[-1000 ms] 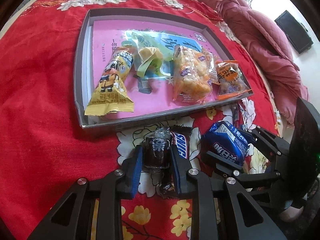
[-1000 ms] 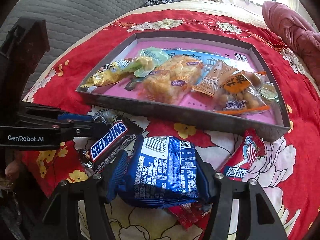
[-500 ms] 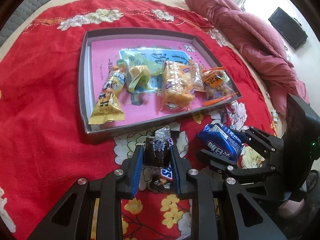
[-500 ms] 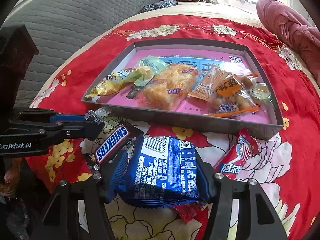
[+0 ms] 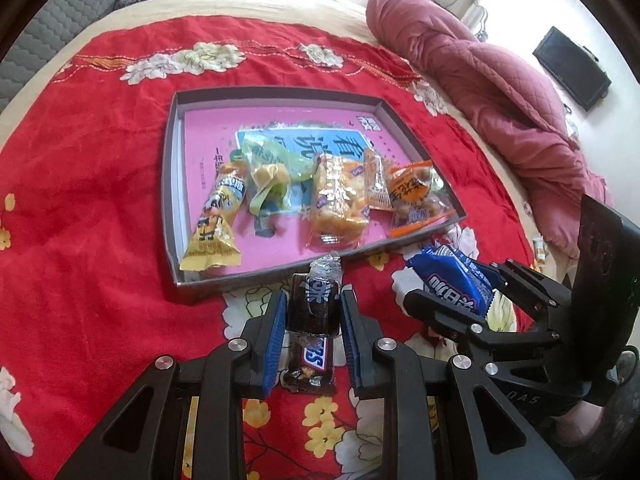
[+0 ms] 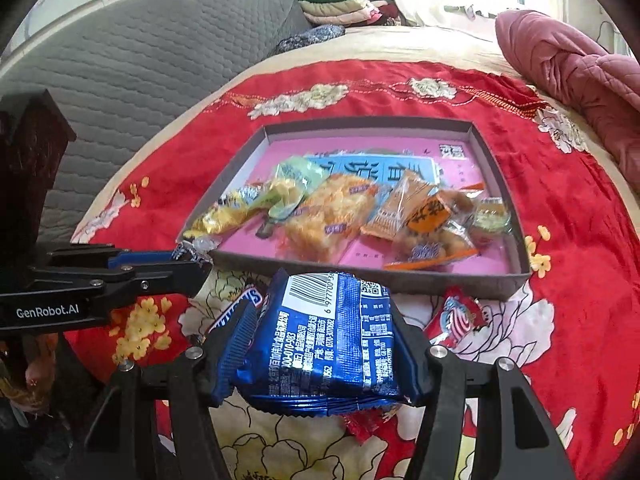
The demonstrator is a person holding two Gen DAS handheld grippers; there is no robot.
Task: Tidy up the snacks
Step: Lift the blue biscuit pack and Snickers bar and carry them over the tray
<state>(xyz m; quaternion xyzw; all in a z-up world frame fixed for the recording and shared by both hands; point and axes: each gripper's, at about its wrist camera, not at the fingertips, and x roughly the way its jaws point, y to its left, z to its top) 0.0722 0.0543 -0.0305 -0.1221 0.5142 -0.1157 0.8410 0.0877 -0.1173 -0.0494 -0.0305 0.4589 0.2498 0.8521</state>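
Hand-held gripper, left [image 5: 313, 309], clamps a light, crinkly dark candy [image 5: 316, 300] mid-body; right [image 6: 320, 344] squeezes a soft blue packet [image 6: 332, 340] across its width.

Surface: bed under a red floral-embroidered cloth [image 5: 88, 208].
Centre: shallow grey cardboard tray [image 5: 170, 184].
Near: brown Snickers bar [image 5: 314, 360], red snack packet [image 6: 456, 316].
Far right: crumpled pink quilt [image 5: 492, 80].

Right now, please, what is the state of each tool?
Left tool: closed, holding a small dark wrapped candy.
Right tool: closed, holding a blue snack packet.
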